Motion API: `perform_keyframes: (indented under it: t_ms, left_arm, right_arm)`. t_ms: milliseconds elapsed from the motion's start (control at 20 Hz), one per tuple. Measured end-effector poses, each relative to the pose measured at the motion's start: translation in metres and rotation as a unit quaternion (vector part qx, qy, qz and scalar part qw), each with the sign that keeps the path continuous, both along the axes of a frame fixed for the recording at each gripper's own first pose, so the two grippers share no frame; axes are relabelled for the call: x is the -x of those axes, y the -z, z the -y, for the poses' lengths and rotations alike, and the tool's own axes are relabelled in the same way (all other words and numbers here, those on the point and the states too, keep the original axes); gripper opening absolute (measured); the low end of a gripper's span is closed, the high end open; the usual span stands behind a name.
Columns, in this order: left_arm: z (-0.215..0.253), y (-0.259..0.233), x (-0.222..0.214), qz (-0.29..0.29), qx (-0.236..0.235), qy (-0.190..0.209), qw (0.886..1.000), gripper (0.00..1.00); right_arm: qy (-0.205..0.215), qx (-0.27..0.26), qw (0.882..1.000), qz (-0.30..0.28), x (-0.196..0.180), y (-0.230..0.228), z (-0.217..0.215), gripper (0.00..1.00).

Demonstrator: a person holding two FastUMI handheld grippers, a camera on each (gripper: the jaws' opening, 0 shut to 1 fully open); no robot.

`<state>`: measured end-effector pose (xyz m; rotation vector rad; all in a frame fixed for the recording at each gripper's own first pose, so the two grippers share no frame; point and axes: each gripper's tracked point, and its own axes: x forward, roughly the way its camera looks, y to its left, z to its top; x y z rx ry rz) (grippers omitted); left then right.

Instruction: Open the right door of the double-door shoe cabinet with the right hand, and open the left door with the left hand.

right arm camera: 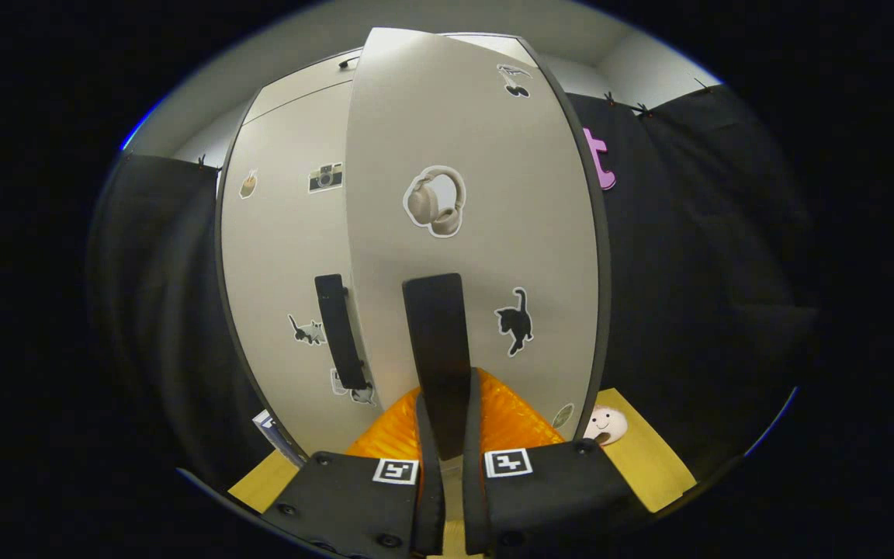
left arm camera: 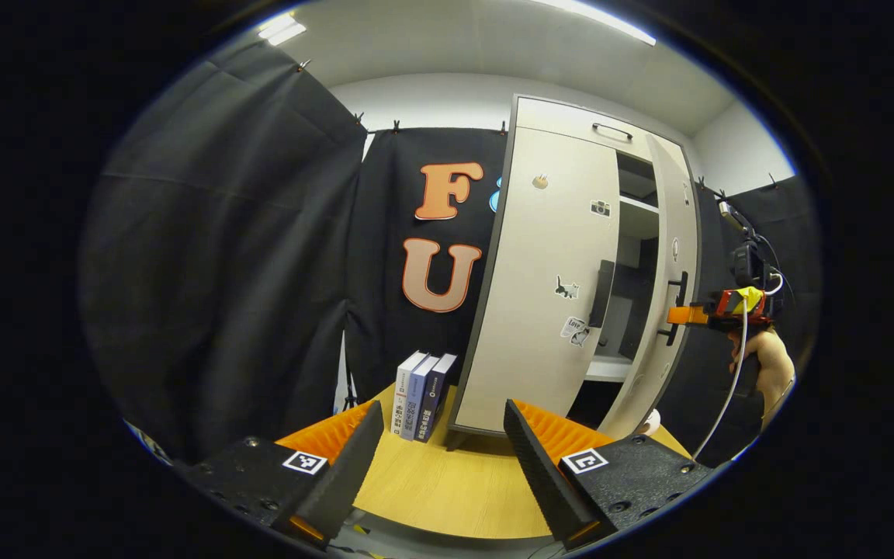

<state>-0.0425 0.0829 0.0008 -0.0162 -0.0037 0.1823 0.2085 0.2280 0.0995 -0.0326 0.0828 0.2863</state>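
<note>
Right hand-held gripper (right arm camera: 445, 435) clamps right door's handle (right arm camera: 435, 341) (door ajar); left hand-held gripper (left arm camera: 443, 454) wide, idle.

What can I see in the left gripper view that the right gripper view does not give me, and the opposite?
Left gripper view: three books standing beside the cabinet, the shelves behind the part-open right door, and the open left gripper. Right gripper view: the headphone sticker and black cat sticker on that door's front, with the right gripper shut on its handle. Both: the closed left door, its camera sticker and the wooden table.
</note>
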Motion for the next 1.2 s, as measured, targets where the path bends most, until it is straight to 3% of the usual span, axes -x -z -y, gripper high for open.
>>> perform_keyframes:
  t_ms: [550,700,1200]
  left_arm:
    - [-0.002,-0.001,-0.004,0.007,0.003,0.009,1.0,0.95]
    - [0.004,-0.001,-0.006,0.003,0.003,0.023,1.0,0.95]
    - [0.033,-0.004,-0.033,0.0,-0.009,0.056,0.998,0.95]
  right_arm:
    - [0.048,0.025,0.998,0.028,0.003,-0.006,0.036,0.17]
    - [0.044,0.005,0.999,0.009,0.012,0.001,0.036,0.16]
    - [0.105,0.002,0.994,0.016,0.013,-0.002,0.067,0.15]
